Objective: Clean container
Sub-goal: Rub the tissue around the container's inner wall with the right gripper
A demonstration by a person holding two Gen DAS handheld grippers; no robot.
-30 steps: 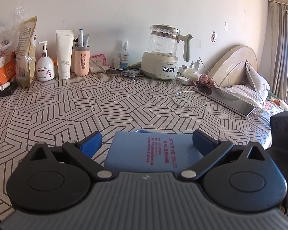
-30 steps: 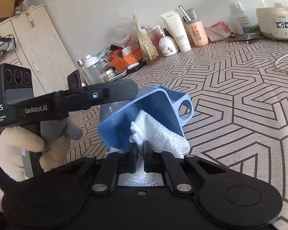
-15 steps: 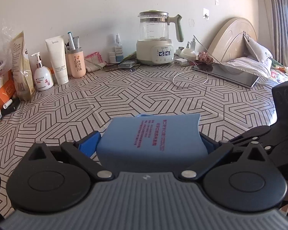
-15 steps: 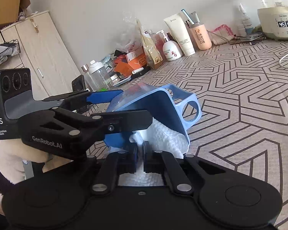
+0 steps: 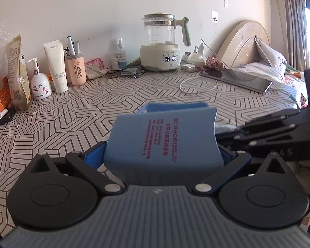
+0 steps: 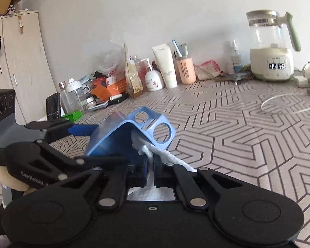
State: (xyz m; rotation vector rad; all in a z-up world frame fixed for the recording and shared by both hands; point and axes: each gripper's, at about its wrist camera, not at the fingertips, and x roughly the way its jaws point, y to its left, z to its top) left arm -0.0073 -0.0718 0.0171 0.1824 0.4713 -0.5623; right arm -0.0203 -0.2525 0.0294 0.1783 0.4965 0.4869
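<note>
A blue plastic container (image 5: 163,138) with red print on its side and two round holes (image 6: 153,128) is held tilted above the patterned table. My left gripper (image 5: 161,155) is shut on the container's sides. My right gripper (image 6: 150,165) is shut on a white wipe (image 6: 155,153), whose free end reaches into the container's open underside. In the left wrist view the right gripper (image 5: 279,136) shows at the right, close beside the container.
Along the wall stand a glass kettle (image 5: 163,43), a pink cup (image 5: 76,70), a white tube (image 5: 56,66) and a pump bottle (image 5: 40,82). A white cable (image 5: 196,82) and a dark tablet (image 5: 237,78) lie at the right. Clutter (image 6: 105,91) sits at the left.
The container has been tipped up and turned, so its holed face now points away from the right gripper. The wipe has moved deeper under it.
</note>
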